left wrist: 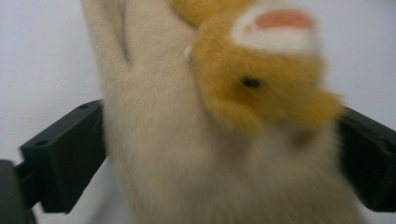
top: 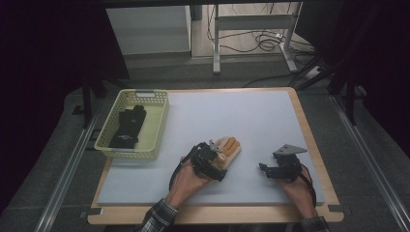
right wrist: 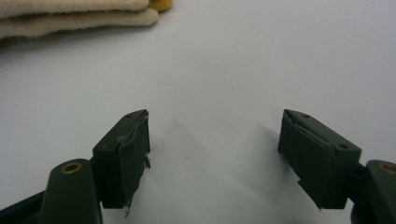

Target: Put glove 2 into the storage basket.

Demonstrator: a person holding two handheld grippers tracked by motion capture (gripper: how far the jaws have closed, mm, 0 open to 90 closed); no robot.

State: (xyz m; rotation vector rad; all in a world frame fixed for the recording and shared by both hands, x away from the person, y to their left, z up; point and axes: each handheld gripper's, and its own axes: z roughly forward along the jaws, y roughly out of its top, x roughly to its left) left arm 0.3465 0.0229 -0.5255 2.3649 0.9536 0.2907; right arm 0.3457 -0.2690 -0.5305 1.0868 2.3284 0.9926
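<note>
Blurred plush glove point(left wrist: 210, 130), cut off top and bottom; its cuff under the left tool point(top: 212, 162)

Free room: the pale mat point(top: 232, 121) is bare across its middle and far right, so a gripper could pass there w/o hitting anything. Far left is blocked by the yellow basket point(top: 159, 126), its walls standing up from the mat, a black glove point(top: 127, 126) lying inside. Near centre is taken by the plush glove point(top: 231, 146), w/ the left gripper point(top: 212, 157) over its near end; in the left gripper view the plush sits between both jaws, no gap either side. The right gripper point(top: 270, 170) is near right, jaws apart over bare mat, well apart from the plush; open lane between the two. Wooden table edge point(top: 309, 140) runs beyond the mat on the right.
</note>
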